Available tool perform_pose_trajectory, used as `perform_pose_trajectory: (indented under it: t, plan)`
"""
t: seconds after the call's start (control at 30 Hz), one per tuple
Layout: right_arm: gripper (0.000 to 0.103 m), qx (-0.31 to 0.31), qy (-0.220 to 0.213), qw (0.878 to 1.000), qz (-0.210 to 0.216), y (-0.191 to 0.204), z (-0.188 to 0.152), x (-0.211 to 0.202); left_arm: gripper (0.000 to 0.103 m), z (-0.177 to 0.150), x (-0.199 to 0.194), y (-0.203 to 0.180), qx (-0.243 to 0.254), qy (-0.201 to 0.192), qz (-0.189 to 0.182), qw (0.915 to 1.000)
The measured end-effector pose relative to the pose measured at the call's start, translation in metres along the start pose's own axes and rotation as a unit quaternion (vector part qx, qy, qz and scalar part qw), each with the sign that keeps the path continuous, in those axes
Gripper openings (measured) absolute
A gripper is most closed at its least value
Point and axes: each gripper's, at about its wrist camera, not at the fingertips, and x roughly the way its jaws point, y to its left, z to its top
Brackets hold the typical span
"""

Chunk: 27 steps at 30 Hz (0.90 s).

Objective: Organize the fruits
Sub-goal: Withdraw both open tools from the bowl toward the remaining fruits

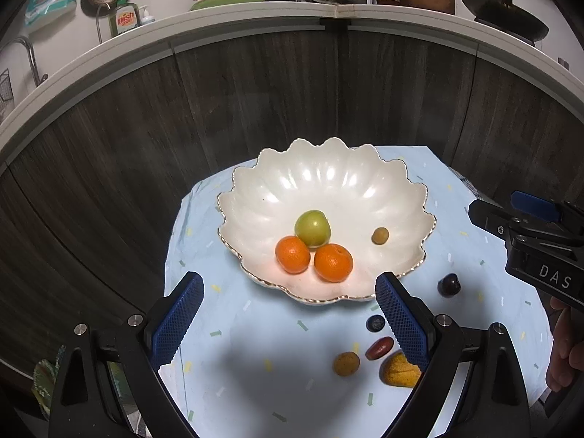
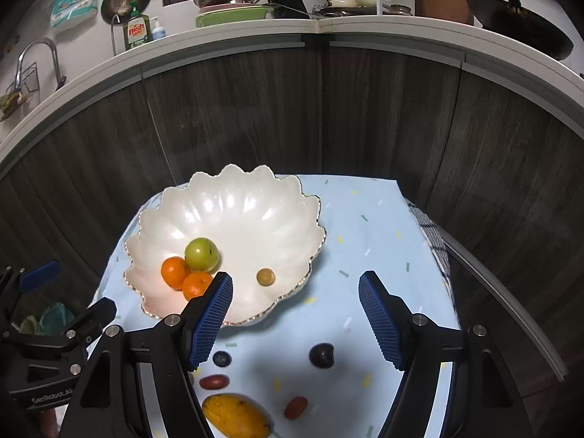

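Note:
A white scalloped bowl (image 1: 365, 189) (image 2: 255, 204) holds two oranges (image 1: 292, 254), a green fruit (image 1: 312, 227) (image 2: 201, 253) and a small brown fruit (image 1: 380, 235) (image 2: 265, 276). On the light blue cloth in front lie a dark plum (image 1: 448, 285) (image 2: 321, 355), a blueberry (image 1: 375, 323) (image 2: 222, 358), a red date (image 1: 379, 348) (image 2: 214, 381), a second red date (image 2: 295, 407), a brown round fruit (image 1: 346, 363) and a mango (image 1: 399, 370) (image 2: 235, 415). My left gripper (image 1: 290, 314) is open and empty before the bowl. My right gripper (image 2: 295, 314) is open and empty above the plum.
The small table (image 1: 204, 241) stands against a dark wood cabinet front (image 1: 255, 102). Its cloth edge (image 2: 423, 219) drops off at the right. A counter above carries dishes, a dish soap bottle (image 2: 138, 31) and a wok (image 2: 525, 25).

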Motion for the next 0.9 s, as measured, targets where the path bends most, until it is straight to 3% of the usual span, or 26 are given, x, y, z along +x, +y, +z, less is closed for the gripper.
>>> perform_pose_trajectory:
  t: [0.9]
  plan:
    - [0.072, 0.004, 0.03, 1.0, 0.001, -0.01, -0.053, -0.007, 0.096, -0.049, 0.003, -0.026, 0.011, 0.026, -0.025, 0.9993]
